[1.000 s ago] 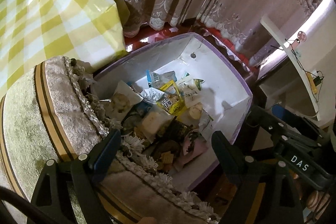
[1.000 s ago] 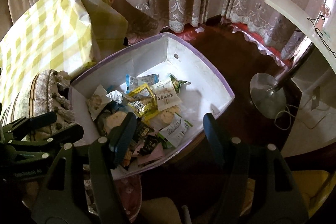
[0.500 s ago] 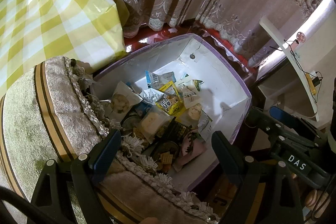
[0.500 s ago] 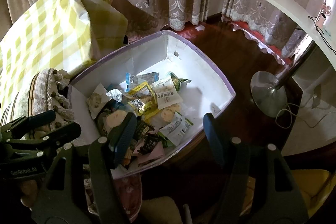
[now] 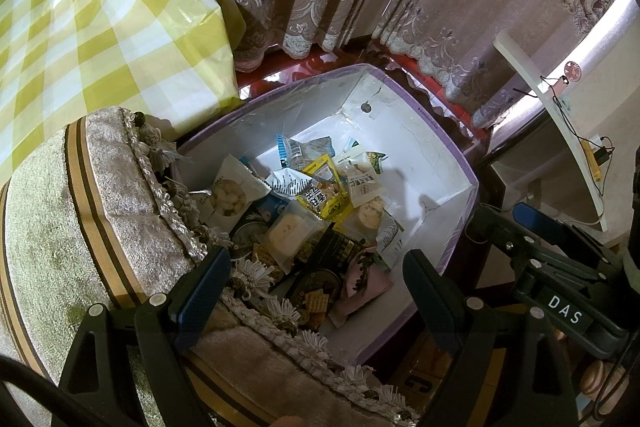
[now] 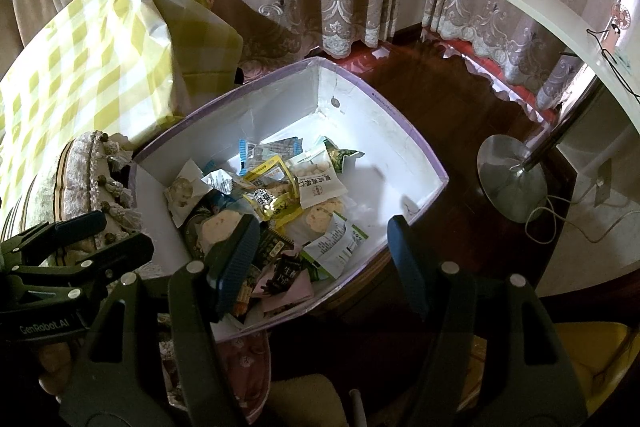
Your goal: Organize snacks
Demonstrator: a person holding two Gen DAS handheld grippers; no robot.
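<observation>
Hovering: you hold both claws above the box, neither touching anything.
Left claw: jaws spread wide, nothing between them.
Right claw: jaws wide apart too, empty.
Change: over the last second almost nothing shifts; both views drift only slightly and the packets lie as they did.
Meaning: you have no snack in hand, and the pictures do not settle whether sorting is under way or over.
Snacks: a loose, overlapping pile in the near-left part of the box, with a yellow packet and a white packet on top.
Free space: the far-right floor of the box lies bare.
Around: a fringed cushion presses against the box's left wall; a checked yellow cloth lies beyond it; a lamp base stands on the floor at right.
In the way: the cushion's fringe overhangs the nearest packets, so those look awkward to reach from the left.
</observation>
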